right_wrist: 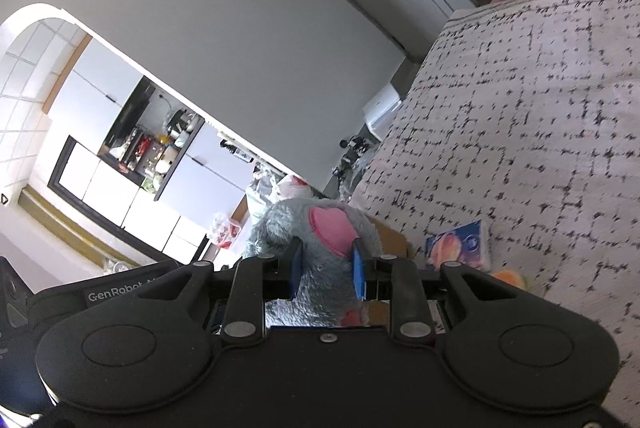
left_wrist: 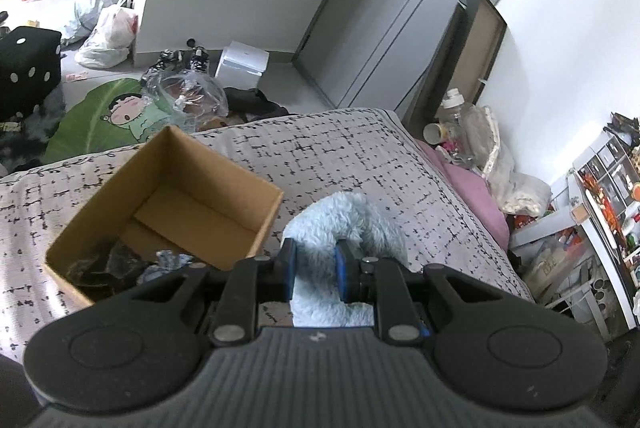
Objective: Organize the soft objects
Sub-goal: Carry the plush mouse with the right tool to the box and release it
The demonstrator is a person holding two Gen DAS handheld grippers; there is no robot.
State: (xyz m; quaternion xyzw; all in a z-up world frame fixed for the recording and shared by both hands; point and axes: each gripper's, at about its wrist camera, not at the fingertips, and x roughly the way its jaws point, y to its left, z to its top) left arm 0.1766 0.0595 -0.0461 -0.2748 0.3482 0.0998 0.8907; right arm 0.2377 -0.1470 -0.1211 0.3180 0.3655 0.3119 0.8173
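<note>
Left wrist view: the left tool (left_wrist: 314, 270) pinches a pale blue plush toy (left_wrist: 348, 224) between its blue pads (left_wrist: 289, 268), the fluffy body bulging beyond and to the right of the fingers, above the bed (left_wrist: 360, 156) with its grey quilt of black cross-stitch marks. Just left of the tool, an open cardboard box (left_wrist: 168, 212) rests on the quilt; dark fabric and a bluish scrap (left_wrist: 170, 262) lie in its near corner. Farther right, at the bed's edge, a pink pillow (left_wrist: 470, 188) lies below a clear plastic bottle (left_wrist: 456, 116). On the floor beyond the bed are a green cartoon mat (left_wrist: 104, 116), plastic bags (left_wrist: 108, 36) and a black cube with white dots (left_wrist: 28, 64). Right wrist view: the right tool (right_wrist: 327, 264) grips a grey plush toy with a pink patch (right_wrist: 320, 240), its pads pressed into the fur on both sides. Near right, on the quilt, lie a blue printed packet (right_wrist: 460, 244) and, nearer, an orange object (right_wrist: 508, 278), partly hidden. Behind the toy, a strip of brown cardboard shows. Far left, an arched opening reveals white cabinets (right_wrist: 132, 196).
</note>
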